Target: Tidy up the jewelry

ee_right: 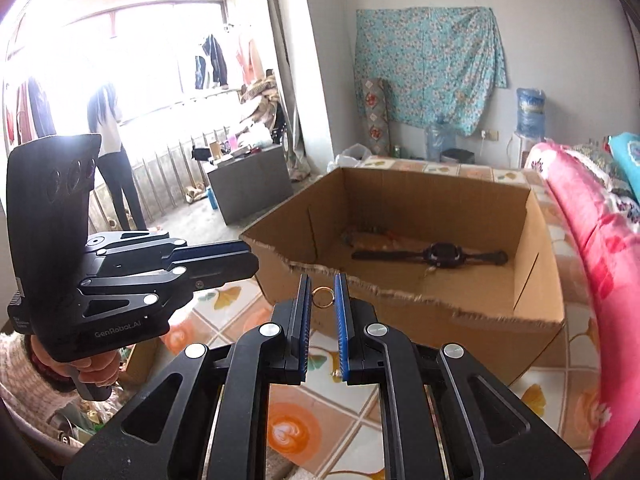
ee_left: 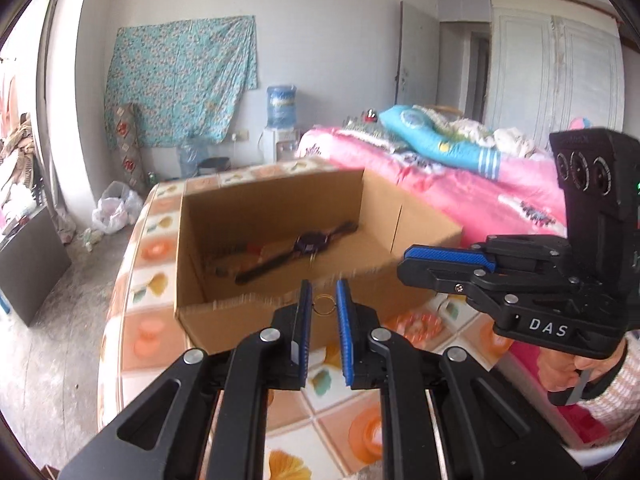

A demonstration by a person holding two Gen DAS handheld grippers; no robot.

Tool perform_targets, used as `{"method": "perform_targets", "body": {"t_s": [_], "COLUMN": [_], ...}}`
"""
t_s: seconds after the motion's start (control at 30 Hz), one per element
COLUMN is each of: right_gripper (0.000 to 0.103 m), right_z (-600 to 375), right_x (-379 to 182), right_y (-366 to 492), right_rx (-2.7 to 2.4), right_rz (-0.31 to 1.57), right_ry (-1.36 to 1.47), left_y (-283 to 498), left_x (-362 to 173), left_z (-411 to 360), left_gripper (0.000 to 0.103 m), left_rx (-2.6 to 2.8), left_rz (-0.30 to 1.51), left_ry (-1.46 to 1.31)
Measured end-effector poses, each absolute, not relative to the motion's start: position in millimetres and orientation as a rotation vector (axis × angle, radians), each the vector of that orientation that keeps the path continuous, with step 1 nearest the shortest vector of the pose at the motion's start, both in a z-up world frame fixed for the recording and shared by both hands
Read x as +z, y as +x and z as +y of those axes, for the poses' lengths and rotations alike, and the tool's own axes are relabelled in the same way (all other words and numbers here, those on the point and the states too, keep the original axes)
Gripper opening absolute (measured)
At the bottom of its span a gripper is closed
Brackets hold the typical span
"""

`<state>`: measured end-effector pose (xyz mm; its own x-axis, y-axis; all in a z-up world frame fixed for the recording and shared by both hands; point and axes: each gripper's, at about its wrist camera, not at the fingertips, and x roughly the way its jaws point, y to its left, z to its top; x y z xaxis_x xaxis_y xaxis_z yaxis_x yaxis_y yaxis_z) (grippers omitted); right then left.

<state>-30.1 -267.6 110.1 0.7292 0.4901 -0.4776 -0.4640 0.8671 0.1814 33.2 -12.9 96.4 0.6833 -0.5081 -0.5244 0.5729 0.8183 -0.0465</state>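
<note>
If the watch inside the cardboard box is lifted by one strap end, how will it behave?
The watch lies flat with both thin straps stretched out, so it would probably hang limp. Its dark case looks heavier than the straps and may swing. Lying flat in the cardboard box, it seems unlikely to roll.

A lived-in bedroom in a home. A bed with a pink floral blanket and a blue pillow stands beside a bench covered in a tile-patterned cloth, and a white wardrobe fills the far wall. A floral sheet hangs pinned to the wall near a water dispenser, and laundry hangs on a bright enclosed balcony where a person stands.
</note>
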Motion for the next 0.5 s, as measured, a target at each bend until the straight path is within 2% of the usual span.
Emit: {"method": "perform_targets", "body": {"t_s": [0.1, 0.23, 0.5], "right_gripper": [0.010, 0.010, 0.010], "right_z": [-282, -296, -293], "right_x": [124, 124, 86], "right_y": [-5, 47, 123], "right_rx": [0.536, 0.556, 0.541], "right_rz": [0.543, 0.664, 0.953], "right_ry": [0.082, 0.143, 0.185], "left_y": [57, 104, 195], "left_x": [113, 121, 83], "left_z": [-20, -32, -62], "left_gripper": [0.012, 0.012, 0.012], "left_rx": [-0.628, -0.658, -0.658], "left_rz": [0.564, 0.648, 0.944], "left_ry": [0.103, 0.072, 0.003]}}
